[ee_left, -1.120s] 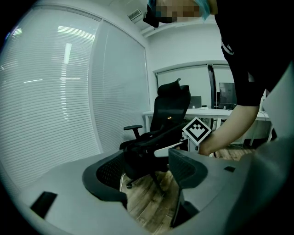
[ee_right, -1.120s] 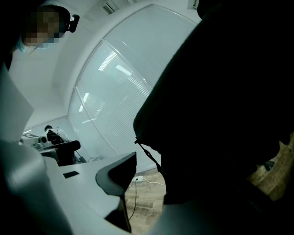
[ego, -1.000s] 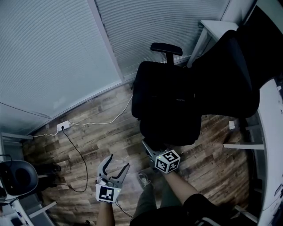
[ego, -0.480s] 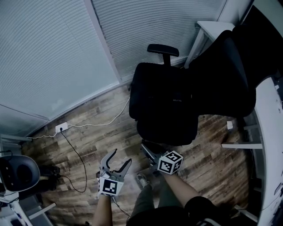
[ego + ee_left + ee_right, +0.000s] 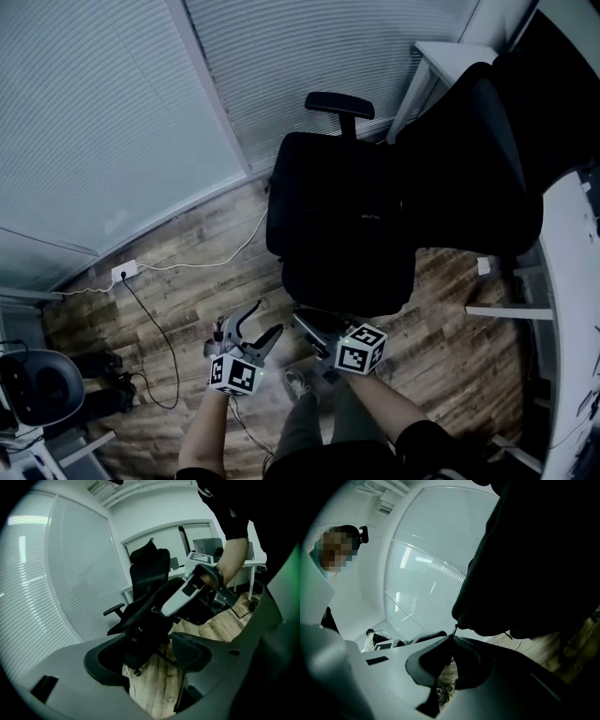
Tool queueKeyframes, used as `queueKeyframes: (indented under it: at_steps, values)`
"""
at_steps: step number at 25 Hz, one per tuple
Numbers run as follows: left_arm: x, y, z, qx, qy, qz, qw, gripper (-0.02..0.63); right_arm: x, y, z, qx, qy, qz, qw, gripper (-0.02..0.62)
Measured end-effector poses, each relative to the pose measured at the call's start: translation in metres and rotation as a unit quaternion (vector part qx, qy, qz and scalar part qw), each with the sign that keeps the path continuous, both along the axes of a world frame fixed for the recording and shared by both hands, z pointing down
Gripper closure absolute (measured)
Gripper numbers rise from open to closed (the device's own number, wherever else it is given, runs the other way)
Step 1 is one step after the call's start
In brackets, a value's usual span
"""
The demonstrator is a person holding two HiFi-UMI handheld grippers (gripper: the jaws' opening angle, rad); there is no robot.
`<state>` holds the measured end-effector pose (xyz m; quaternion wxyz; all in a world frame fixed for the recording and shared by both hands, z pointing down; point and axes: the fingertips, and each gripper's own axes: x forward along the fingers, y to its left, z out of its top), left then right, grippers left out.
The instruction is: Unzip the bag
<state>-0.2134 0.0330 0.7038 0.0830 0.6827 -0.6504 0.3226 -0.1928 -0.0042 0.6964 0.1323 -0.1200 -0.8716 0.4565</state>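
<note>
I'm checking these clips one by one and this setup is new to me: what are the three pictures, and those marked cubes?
A person holds two grippers; the marked cubes are parts of them. One picture looks down from the person's head; the others look along each gripper's fingers. The right gripper is shut on the zipper pull of a black bag, which seems to sit on the office chair. The left gripper is open and empty, above the wooden floor.
</note>
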Motion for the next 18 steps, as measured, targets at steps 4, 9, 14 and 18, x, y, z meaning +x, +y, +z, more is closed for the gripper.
queueKeyframes:
  at_steps: [4,9,14,18]
  values:
    - [-0.002,-0.018,0.012,-0.017,-0.035,0.042,0.9983,0.304,0.001,-0.001,0.000,-0.001,0.000,-0.013,1.000,0.545]
    - [-0.005,-0.042,0.013,-0.018,-0.061,0.074,0.9953,0.304,0.005,-0.002,-0.002,-0.013,0.003,-0.022,1.000,0.545]
    - [0.002,-0.061,0.007,-0.021,-0.107,0.125,0.9861,0.305,0.011,-0.004,-0.005,-0.025,0.001,-0.023,0.999,0.545]
    - [0.015,-0.077,0.000,-0.023,-0.140,0.156,0.9775,0.317,0.019,-0.010,-0.009,-0.037,-0.001,-0.019,0.999,0.545]
